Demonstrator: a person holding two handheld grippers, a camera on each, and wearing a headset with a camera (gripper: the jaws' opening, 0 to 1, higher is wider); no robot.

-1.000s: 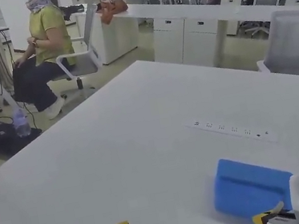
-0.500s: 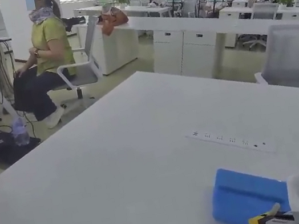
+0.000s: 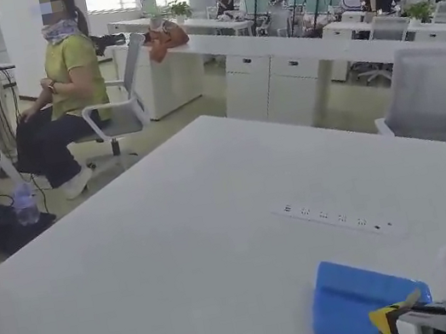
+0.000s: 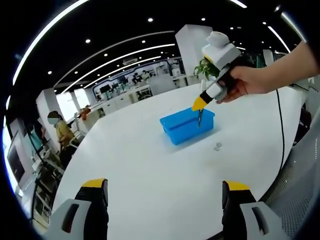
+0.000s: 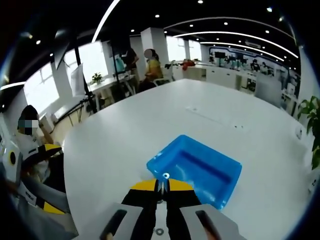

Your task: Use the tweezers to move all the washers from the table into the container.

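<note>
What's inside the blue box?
Inside the blue container I see just its bare blue floor, no washers. The tweezers in the right gripper hold a washer above its near edge. That edge hides the inner wall closest to the camera.

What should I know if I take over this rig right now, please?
The left gripper is open and empty above the table.
The right gripper is shut on the tweezers, whose tip holds a washer over the blue container's near rim.
Done: one washer picked up; I see none inside the container.
Left: drop this one in, then fetch the loose washers lying on the table beside the container.
</note>
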